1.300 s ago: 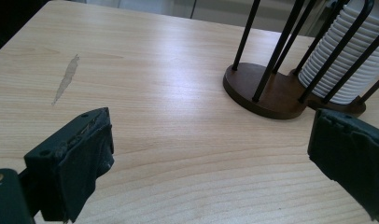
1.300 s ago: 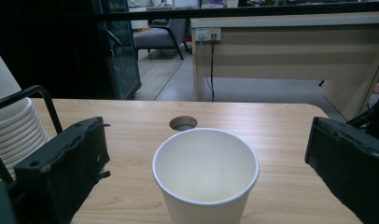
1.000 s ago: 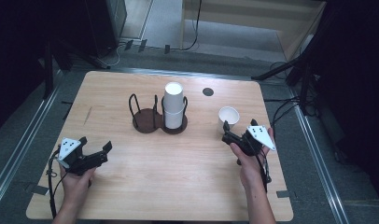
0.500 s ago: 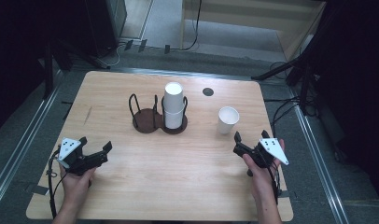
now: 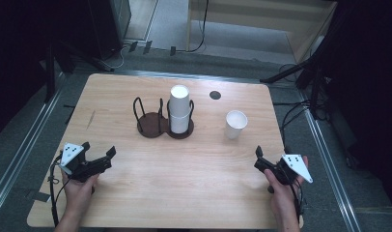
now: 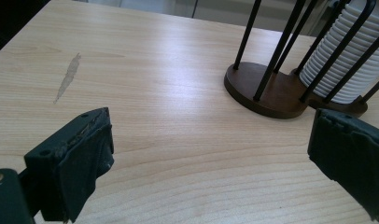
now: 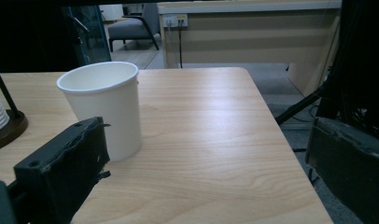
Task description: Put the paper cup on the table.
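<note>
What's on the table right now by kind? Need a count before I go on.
White paper cup standing loose: 1
Stack of white paper cups in the holder: 1
Dark wooden two-bay holder with black wire posts: 1
Small dark round disc near the far edge: 1
Hand-held grippers, left gripper and right gripper, jaws open: 2
Total: 6

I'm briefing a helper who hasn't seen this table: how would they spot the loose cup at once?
Start at the wooden table and find the dark rack near its middle, which holds a tall stack of cups. To the rack's right, a loose cup stands upright on the bare wood. It is single, short and outside the rack, unlike the stack.
</note>
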Demonstrator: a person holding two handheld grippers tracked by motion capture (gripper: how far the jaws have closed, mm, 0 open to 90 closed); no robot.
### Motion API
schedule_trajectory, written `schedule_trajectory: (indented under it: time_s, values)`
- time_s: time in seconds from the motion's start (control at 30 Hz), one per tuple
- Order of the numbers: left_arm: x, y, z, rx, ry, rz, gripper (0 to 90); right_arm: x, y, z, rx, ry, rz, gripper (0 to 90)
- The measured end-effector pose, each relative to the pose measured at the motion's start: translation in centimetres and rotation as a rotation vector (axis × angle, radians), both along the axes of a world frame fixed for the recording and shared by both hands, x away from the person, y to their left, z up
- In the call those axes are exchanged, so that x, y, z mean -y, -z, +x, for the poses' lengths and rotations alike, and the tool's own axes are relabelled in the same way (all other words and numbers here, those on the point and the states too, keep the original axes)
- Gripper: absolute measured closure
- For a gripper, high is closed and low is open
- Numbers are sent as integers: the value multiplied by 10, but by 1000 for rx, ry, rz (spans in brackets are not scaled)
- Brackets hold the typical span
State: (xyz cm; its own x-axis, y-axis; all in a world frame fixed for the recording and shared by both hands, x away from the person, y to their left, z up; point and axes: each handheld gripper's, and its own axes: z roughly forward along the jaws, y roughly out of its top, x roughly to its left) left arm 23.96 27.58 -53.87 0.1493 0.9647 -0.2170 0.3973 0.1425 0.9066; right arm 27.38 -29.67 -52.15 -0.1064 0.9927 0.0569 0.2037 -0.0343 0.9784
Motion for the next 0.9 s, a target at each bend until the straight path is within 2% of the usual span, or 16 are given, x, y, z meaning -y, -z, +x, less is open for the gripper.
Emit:
schedule_trajectory:
  time_s: [0.53,0.9]
  values:
    - [0,0,0,2,-4,-5,6,35,15,-25,-45,71,-27,0]
    - [1,0,-1,0,0,-6,6,59,19,-49,-51,86,-5,0]
